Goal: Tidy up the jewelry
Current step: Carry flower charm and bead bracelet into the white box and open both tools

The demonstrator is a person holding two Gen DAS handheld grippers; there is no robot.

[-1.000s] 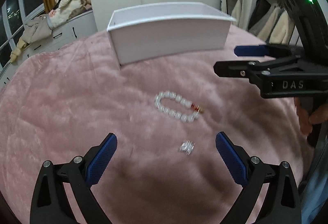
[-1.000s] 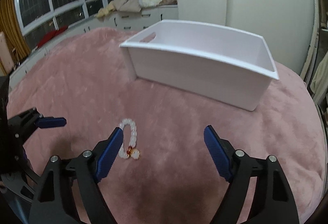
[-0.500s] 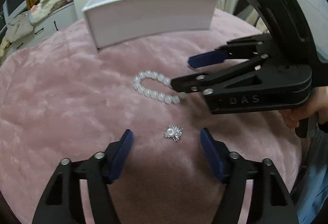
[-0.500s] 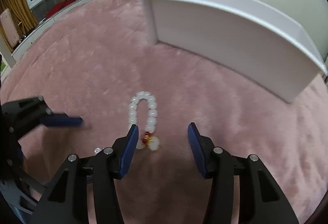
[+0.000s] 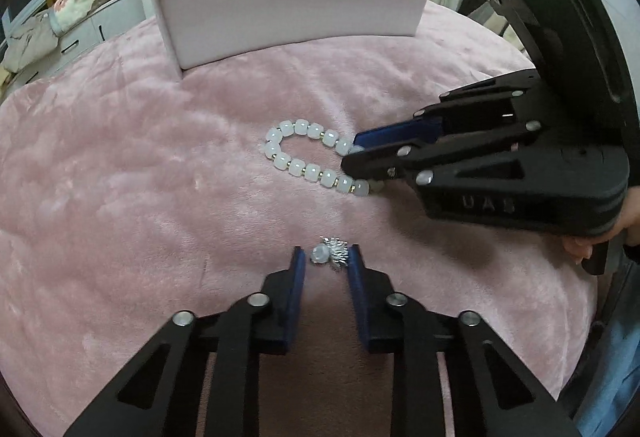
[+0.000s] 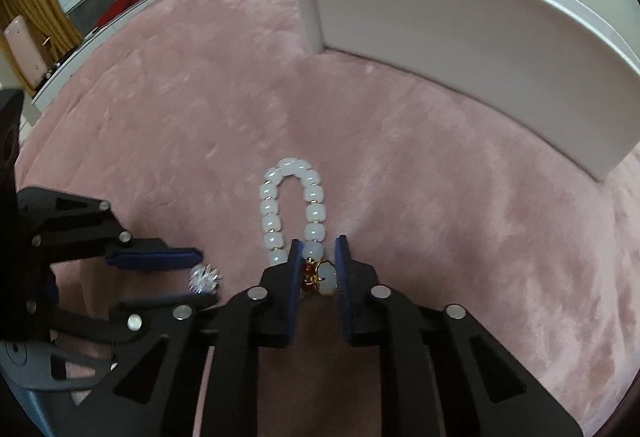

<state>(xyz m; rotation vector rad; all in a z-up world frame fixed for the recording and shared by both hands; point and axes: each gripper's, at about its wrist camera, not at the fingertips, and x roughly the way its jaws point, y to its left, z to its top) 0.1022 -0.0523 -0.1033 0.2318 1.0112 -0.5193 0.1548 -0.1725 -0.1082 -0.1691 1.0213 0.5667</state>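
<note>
Your left gripper (image 5: pixel 327 255) is closing its jaws on the silver charm (image 5: pixel 334 256); your right gripper (image 6: pixel 317 261), lettered "DAS", is closing on the white bead bracelet (image 6: pixel 292 205), both on the pink blanket (image 5: pixel 120 177) before the white box (image 5: pixel 288 9).

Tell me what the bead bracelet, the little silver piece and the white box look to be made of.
Bead bracelet: milky, glossy beads, possibly jade or glass, with small gold spacers and a red-and-gold charm. Silver piece: sparkly, spiky, metal-looking, with a pale bead; too small to say more. White box: matte, thin flat walls, likely card or plastic.
</note>
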